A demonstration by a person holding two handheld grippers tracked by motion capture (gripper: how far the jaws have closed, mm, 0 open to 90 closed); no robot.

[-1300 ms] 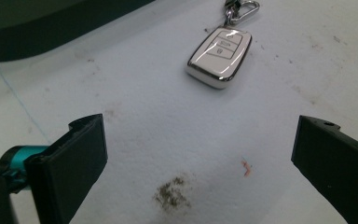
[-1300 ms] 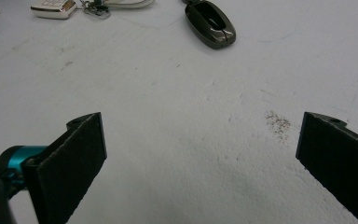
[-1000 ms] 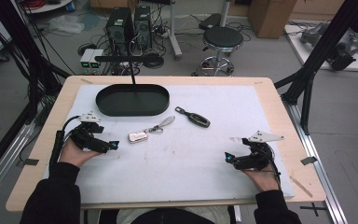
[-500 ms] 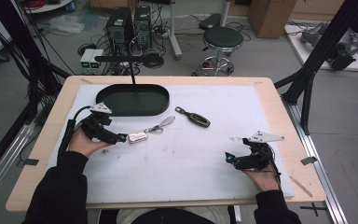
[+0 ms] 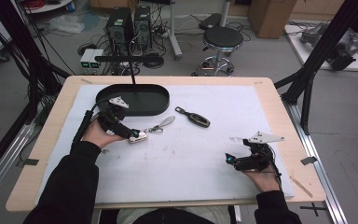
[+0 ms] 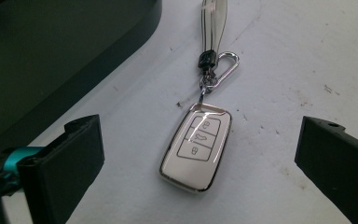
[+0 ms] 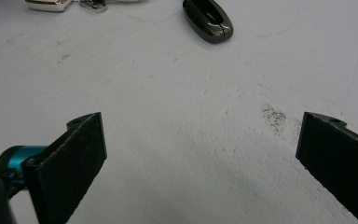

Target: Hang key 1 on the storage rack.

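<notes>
On the white mat (image 5: 177,163) lay two car key fobs: one white fob (image 6: 196,146) with a chrome rim and three buttons, and one dark fob (image 5: 195,117). One carabiner clip (image 6: 227,65) and one clear strap (image 6: 213,18) hung from the white one. One black oval tray (image 5: 154,99) sat there too. Two grippers were held, the left gripper (image 5: 135,135) and the right gripper (image 5: 229,159).

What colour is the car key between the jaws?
White with a shiny silver rim; the car key shows best in the left gripper view.
</notes>
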